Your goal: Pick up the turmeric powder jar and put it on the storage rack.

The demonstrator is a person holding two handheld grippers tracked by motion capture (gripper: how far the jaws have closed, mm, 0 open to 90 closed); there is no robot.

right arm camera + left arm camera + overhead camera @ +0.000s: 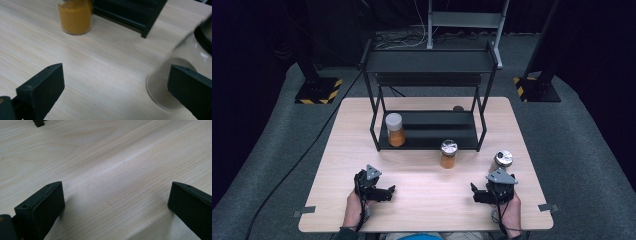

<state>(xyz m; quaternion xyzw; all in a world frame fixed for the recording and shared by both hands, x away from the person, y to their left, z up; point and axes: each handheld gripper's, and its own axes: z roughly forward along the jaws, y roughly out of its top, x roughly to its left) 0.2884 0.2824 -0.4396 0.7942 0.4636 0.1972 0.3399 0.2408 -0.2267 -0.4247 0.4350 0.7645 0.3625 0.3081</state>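
Two jars of orange powder, one (395,129) on the black rack (428,135), one (448,154) just before it; an empty jar (503,159) stands right. Both grippers, left (383,192) and right (479,193), gape empty.

Table (422,200) pale matt wood grain; jar (162,90) clear glass; jaws matt black.

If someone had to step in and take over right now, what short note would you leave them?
Left hand-held gripper: open, holding nothing, low over bare table at the near left.
Right hand-held gripper: open, holding nothing, at the near right; the clear jar stands just beside its jaws, untouched.
Jars: a white-lidded jar of orange powder stands on the lower shelf of the black rack, left end. A second orange jar with a shiny lid stands on the table in front of the rack.
Done: apparently one jar shelved.
Left: probably shelving the two jars on the table; the clear one is nearest the right gripper.
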